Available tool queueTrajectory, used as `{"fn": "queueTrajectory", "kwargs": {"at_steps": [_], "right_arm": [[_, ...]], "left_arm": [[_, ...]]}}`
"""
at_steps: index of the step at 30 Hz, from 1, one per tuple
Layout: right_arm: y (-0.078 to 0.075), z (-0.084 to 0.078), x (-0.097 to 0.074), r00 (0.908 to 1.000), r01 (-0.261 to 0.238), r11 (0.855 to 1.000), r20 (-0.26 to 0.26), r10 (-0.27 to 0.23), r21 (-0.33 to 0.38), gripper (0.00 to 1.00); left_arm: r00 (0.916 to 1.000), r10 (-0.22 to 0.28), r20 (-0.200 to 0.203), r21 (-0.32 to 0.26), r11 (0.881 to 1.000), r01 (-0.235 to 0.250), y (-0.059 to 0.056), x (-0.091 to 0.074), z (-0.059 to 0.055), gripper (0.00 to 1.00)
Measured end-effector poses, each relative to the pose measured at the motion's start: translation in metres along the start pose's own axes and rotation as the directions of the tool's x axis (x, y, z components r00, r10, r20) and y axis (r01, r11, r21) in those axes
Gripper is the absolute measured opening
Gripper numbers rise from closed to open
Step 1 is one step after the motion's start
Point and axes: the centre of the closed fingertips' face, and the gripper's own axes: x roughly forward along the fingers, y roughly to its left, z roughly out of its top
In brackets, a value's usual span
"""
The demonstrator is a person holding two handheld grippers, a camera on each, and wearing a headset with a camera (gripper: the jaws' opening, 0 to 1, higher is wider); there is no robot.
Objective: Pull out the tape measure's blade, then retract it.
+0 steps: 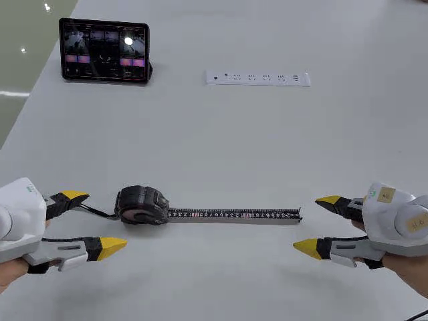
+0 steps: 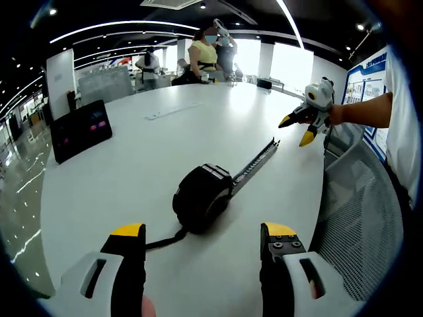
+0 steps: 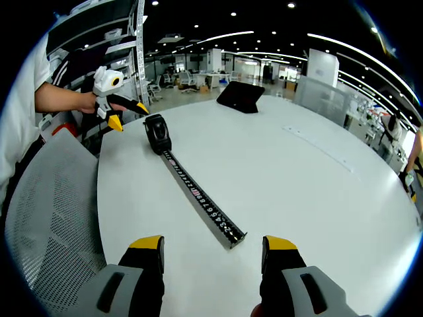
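Observation:
A black tape measure (image 1: 142, 205) lies on the white table (image 1: 221, 134), its blade (image 1: 231, 215) drawn out to the right and lying flat. My left gripper (image 1: 83, 221) stands open just left of the case, a thin black strap between its yellow tips. My right gripper (image 1: 319, 223) is open a little right of the blade's end hook (image 1: 298, 215), not touching it. In the left gripper view the case (image 2: 200, 196) sits ahead of the open fingers (image 2: 129, 231). In the right gripper view the blade's end (image 3: 232, 238) lies between the open fingers (image 3: 280, 243).
A dark tablet (image 1: 104, 51) stands at the back left. A white power strip (image 1: 257, 78) lies at the back centre. People stand beyond the table's far edge (image 2: 205, 56) in the left gripper view. A mesh chair back (image 3: 53, 211) is beside the table.

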Motion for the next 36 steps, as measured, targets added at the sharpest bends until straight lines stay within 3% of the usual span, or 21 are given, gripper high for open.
{"fn": "queueTrajectory", "kwargs": {"at_steps": [25, 36], "right_arm": [[0.015, -0.014, -0.020, 0.9974, 0.054, 0.995, 0.043, -0.058, 0.079, 0.65], [0.023, -0.017, -0.018, 0.9955, 0.070, 0.993, 0.056, -0.076, 0.095, 0.68]], "left_arm": [[0.9985, 0.039, 0.040, -0.090, 0.995, -0.035, -0.014, -0.016, -0.016, 0.74], [0.9971, 0.057, 0.049, -0.108, 0.993, -0.052, -0.019, -0.019, -0.023, 0.75]]}}
